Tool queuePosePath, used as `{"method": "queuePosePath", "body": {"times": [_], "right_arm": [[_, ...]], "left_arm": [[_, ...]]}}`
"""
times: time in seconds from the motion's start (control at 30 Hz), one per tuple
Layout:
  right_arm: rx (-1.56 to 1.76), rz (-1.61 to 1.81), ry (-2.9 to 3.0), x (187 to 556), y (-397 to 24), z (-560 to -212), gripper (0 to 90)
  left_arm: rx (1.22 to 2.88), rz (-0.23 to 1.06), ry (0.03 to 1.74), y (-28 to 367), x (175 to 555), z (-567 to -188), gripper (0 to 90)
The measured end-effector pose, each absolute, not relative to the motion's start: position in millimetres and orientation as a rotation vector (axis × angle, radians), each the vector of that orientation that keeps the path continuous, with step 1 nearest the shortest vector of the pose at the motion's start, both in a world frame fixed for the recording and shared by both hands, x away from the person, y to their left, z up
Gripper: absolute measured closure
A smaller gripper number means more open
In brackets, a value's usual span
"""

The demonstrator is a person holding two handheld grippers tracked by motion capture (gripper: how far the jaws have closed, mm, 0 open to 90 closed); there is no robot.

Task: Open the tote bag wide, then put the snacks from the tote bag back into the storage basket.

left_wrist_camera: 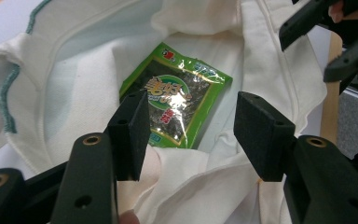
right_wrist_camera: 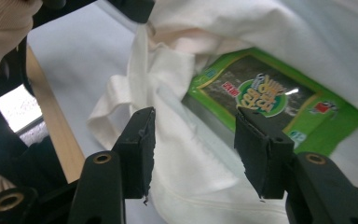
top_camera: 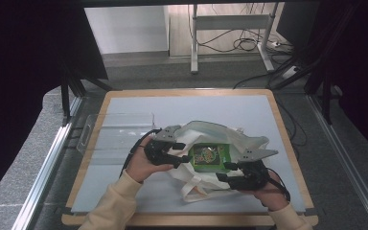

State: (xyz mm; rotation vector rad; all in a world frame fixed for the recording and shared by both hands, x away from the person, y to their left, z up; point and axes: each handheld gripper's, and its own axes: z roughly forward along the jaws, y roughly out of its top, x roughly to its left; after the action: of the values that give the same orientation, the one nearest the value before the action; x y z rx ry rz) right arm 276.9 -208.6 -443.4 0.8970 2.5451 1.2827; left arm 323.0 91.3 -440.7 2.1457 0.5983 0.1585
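Broadly, the table [top_camera: 124, 191] carried a grey mat with a wooden border, and a clear tray [top_camera: 115, 136] sat at its left edge, well apart from the work. Near the middle of the mat lay a cream cloth bag [top_camera: 242, 136], its mouth spread open and its handles trailing toward the person's side. Inside the open mouth, flat on the lower layer of cloth, lay a green packet [top_camera: 210, 156] with printed lettering and a dark glossy centre.

The left gripper [top_camera: 178, 152], held in the person's left hand, was at the bag's left rim. In the left gripper view its jaws stood partly apart; the cloth edge lay below and between them, with the packet just beyond the tips. Neither pad was seen pressing on the cloth or the packet.

The right gripper [top_camera: 227, 170], in the right hand, was at the bag's near right rim. In the right gripper view its jaws also stood partly apart, straddling a fold of cloth beside the packet's corner. The pads were clear of the fold, so nothing was gripped.
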Motion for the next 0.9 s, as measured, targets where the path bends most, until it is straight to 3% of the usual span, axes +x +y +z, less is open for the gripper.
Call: {"method": "queuePosePath", "body": {"times": [0.6,0.73,0.9], "right_arm": [[0.978,1.281,2.447,309.3,-202.0,-411.0,50.0],[0.974,1.253,2.459,318.2,-196.1,-407.7,54.0],[0.959,1.183,2.492,331.4,-182.7,-409.6,66.6]], "left_arm": [[2.175,0.107,0.567,84.9,320.9,-444.9,47.1],[2.169,0.103,0.573,85.8,320.5,-445.5,46.7],[2.165,0.101,0.565,85.0,319.8,-444.5,45.8]]}}
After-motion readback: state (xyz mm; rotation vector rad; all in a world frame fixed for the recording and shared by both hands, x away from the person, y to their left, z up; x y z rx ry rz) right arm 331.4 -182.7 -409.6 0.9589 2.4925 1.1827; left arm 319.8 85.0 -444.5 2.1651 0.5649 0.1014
